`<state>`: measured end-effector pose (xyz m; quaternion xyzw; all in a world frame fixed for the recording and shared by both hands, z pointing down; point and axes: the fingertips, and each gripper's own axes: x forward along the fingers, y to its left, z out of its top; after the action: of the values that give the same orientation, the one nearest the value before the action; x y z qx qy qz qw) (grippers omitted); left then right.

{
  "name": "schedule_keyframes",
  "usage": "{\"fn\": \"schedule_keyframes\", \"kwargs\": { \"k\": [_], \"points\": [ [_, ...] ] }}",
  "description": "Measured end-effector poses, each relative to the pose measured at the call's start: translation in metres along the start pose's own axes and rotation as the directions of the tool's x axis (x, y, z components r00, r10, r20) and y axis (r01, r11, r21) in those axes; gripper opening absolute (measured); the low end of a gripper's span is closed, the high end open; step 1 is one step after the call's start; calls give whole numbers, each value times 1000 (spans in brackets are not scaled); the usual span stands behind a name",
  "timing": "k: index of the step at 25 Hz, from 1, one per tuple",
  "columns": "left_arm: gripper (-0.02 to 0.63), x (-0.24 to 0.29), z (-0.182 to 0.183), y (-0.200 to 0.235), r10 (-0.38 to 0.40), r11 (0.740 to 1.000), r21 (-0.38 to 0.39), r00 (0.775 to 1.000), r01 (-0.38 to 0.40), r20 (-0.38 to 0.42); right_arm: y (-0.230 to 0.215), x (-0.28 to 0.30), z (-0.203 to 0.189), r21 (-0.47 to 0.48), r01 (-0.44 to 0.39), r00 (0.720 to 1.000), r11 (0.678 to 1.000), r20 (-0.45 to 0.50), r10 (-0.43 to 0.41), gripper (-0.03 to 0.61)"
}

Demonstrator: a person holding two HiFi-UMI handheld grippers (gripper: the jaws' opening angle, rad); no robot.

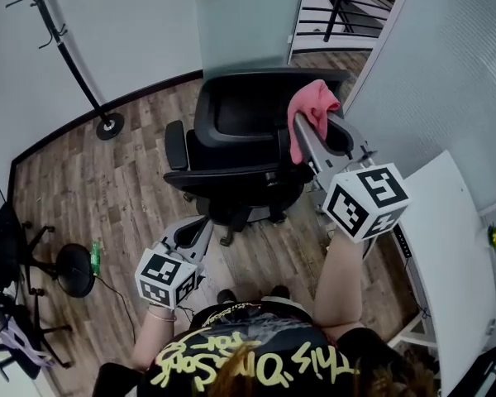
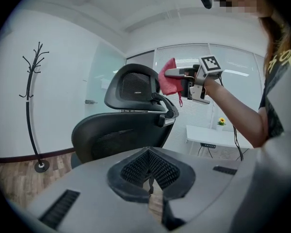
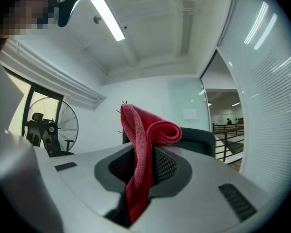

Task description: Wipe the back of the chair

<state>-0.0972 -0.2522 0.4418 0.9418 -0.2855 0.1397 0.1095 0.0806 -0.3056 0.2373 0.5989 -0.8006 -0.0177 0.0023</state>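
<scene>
Right gripper (image 1: 304, 135) is raised, its jaws clamped on a folded pink cloth (image 1: 312, 106). Cloth hangs at the right edge of the headrest (image 2: 133, 84) of the black chair (image 1: 240, 151); contact between them cannot be confirmed. Left gripper (image 1: 195, 231) is held low on the near side of the chair, jaws closed together with nothing between.

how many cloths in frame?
1. The pink cloth is clamped in the right gripper, beside the chair headrest. None elsewhere in view, though the chair could hide one.
</scene>
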Motion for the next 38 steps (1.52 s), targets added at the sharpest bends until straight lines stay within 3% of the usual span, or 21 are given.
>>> {"fn": "schedule_keyframes", "kwargs": {
  "k": [7, 11, 14, 19, 25, 38],
  "points": [
    [-8, 35, 5, -36, -8, 1000, -5, 1000, 8, -6, -117, -32, -30, -72, 210, 973, 975, -78, -215, 63],
    [-8, 46, 5, -50, 19, 1000, -21, 1000, -20, -11, -158, -29, -52, -131, 244, 954, 961, -143, -262, 63],
    [-8, 49, 5, -54, 55, 998, -30, 998, -55, -9, -172, -18, -69, -159, 220, 950, 962, -188, -248, 63],
    [-6, 45, 2, -57, 123, 991, -55, 992, -124, -7, -173, 3, -99, -212, 159, 932, 964, -290, -218, 63],
    [-8, 35, 2, -58, 166, 984, -70, 986, -166, -4, -162, 10, -102, -218, 150, 936, 964, -282, -209, 63],
    [-6, 24, -5, -41, 134, 989, -66, 991, -134, -2, -100, 15, -104, -161, 69, 948, 984, -296, -115, 63]
  ]
}}
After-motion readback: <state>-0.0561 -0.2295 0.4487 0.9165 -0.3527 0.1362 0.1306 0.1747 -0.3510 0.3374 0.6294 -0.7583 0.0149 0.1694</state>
